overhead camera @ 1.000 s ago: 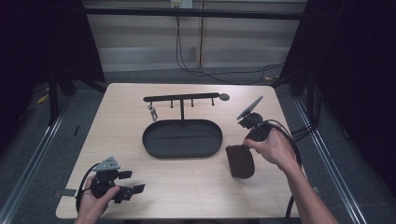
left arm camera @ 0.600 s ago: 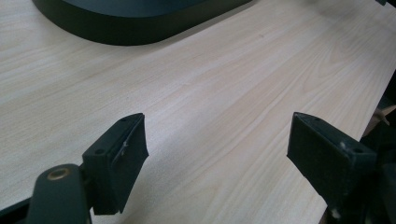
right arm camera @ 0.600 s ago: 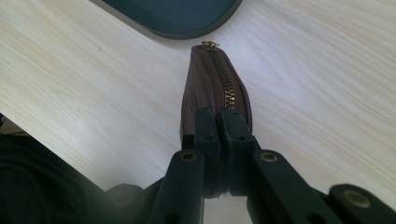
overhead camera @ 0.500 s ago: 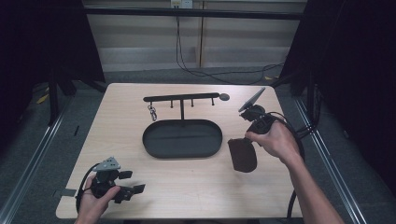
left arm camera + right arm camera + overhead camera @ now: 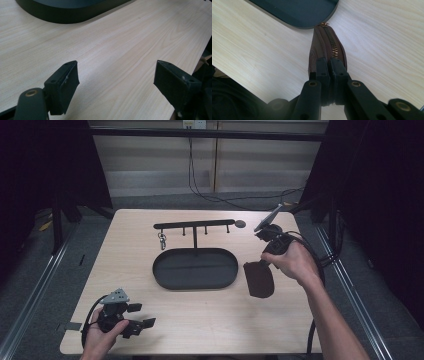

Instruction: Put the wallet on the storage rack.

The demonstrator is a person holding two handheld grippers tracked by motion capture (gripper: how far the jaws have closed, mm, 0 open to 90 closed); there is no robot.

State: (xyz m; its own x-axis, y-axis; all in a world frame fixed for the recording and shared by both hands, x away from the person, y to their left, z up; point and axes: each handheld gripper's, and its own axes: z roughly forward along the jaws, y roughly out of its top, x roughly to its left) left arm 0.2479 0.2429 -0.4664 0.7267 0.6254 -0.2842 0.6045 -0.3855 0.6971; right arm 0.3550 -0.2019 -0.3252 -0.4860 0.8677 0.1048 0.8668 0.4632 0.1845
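While right gripper (image 5: 329, 63) pinches brown pouch (image 5: 259, 279), black tray (image 5: 195, 268) alongside, left gripper (image 5: 115, 80) gaping, empty.

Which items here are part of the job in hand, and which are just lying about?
In the job:
- brown zip pouch, clamped in the right hand-held gripper
- that right hand-held gripper

Lying about:
- black oval tray
- black hook rack with a key ring
- left hand-held gripper, open over bare table
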